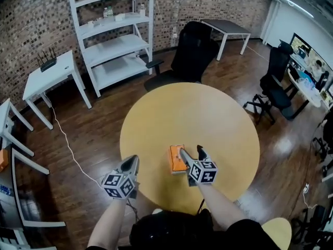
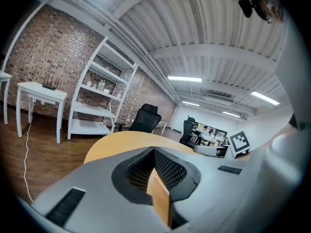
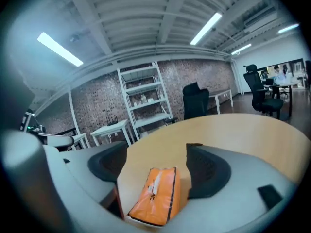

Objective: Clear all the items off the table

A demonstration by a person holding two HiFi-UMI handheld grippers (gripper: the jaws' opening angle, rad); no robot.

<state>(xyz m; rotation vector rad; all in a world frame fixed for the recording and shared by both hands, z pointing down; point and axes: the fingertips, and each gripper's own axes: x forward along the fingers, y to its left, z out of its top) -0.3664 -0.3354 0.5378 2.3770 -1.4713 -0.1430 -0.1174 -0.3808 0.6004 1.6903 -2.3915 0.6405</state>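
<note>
An orange packet (image 1: 176,159) lies on the round yellow table (image 1: 208,119) near its front edge. My right gripper (image 1: 191,151) hovers over the packet's right side, jaws wide apart. In the right gripper view the packet (image 3: 155,195) sits low between the jaws of the gripper (image 3: 155,159), with a gap on either side and no pad touching it. My left gripper (image 1: 131,163) is shut with nothing in it, held off the table's front-left edge over the floor. In the left gripper view the gripper (image 2: 154,154) points level across the table top (image 2: 121,142).
A black office chair (image 1: 192,51) stands behind the table, with a white shelf unit (image 1: 117,35) and a small white table (image 1: 49,72) to the back left. More office chairs (image 1: 276,82) and desks with monitors (image 1: 312,72) line the right side. A cable (image 1: 67,145) runs across the wooden floor.
</note>
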